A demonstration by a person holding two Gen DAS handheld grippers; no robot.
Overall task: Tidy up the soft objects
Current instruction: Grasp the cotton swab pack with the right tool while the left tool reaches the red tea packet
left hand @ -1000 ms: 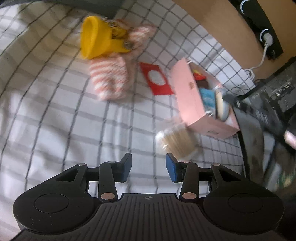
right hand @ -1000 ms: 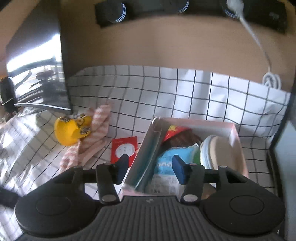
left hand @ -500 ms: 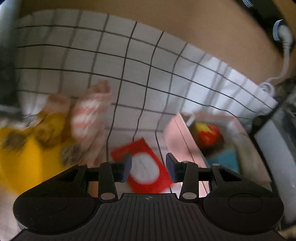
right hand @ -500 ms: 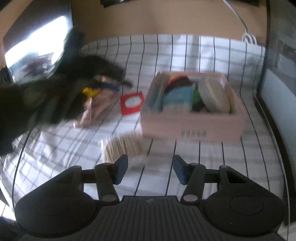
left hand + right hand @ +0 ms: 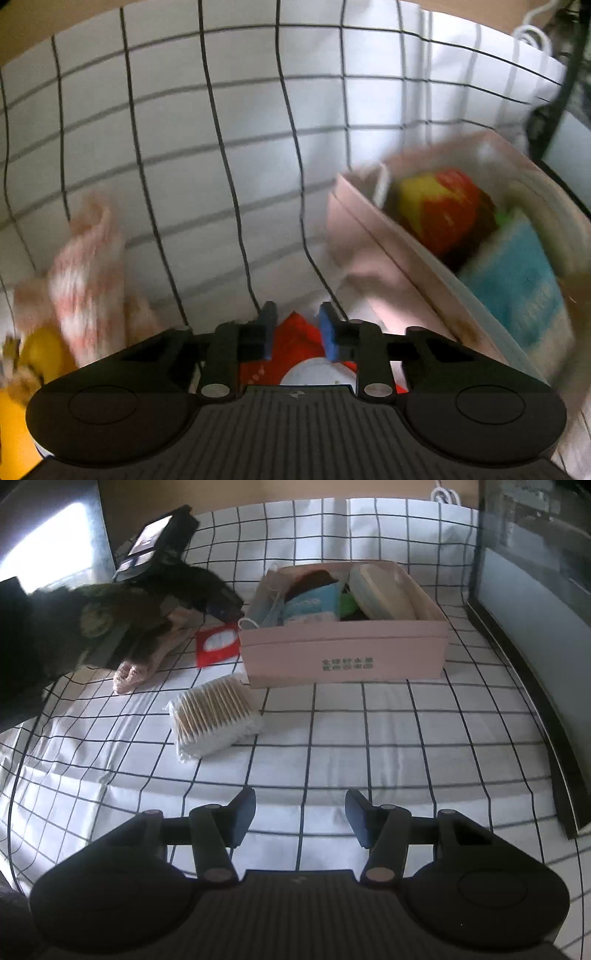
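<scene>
My left gripper (image 5: 295,330) has just been closing, its 2 blue pads pinching the red packet (image 5: 295,345) beside the pink box (image 5: 345,644). My right gripper (image 5: 300,821) hovers spread and empty above the checked cloth (image 5: 369,738).

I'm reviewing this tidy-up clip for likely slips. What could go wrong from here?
1. The left gripper has just been closing over the red packet; whether its pads grip it is unclear, so it may slip.
2. The pink box already looks crowded, so added items could spill.
3. The cotton swab pack lies near the box and could get knocked.
</scene>
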